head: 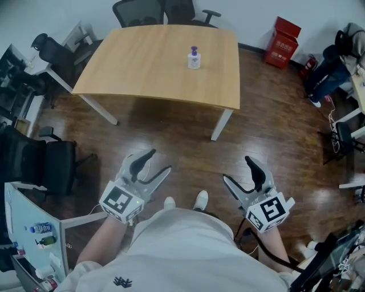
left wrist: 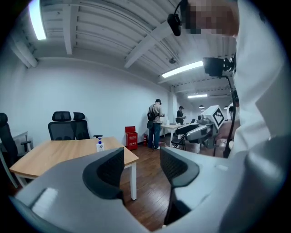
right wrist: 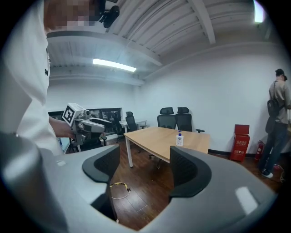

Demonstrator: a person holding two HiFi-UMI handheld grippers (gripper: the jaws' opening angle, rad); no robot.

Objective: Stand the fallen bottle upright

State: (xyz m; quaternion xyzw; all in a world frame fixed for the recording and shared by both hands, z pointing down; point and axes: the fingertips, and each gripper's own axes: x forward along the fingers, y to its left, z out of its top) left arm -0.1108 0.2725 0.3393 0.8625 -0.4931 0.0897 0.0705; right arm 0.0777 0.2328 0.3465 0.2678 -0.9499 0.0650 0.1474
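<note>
Standing upright on the wooden table (head: 148, 63), the bottle (head: 194, 59) has its long axis vertical and its blue pump on top. In the head view it sits right of the table's middle, back from every edge. Nothing is touching it.

The left gripper view has the bottle (left wrist: 99, 145) small, above the left jaw. The right gripper view has it (right wrist: 179, 139) above the right jaw. Upright in both.

Only the head view shows both grippers together. The left gripper (head: 158, 161) and right gripper (head: 237, 169) are over the dark wood floor (head: 188, 148), well apart from the table, just ahead of the person's white shoes (head: 183, 201).

Left gripper (left wrist: 142, 159): jaws partly apart, only floor and a table leg in the gap. Right gripper (right wrist: 144, 161): jaws apart, holding nothing, floor between them.

Only the right gripper view shows a loose cable (right wrist: 119, 190) on the floor. Both gripper views show a person standing (left wrist: 155, 123) beyond the red box (left wrist: 131, 136). The head view shows the box (head: 282, 34) but not that person. Black chairs (head: 154, 11) sit behind the table.
</note>
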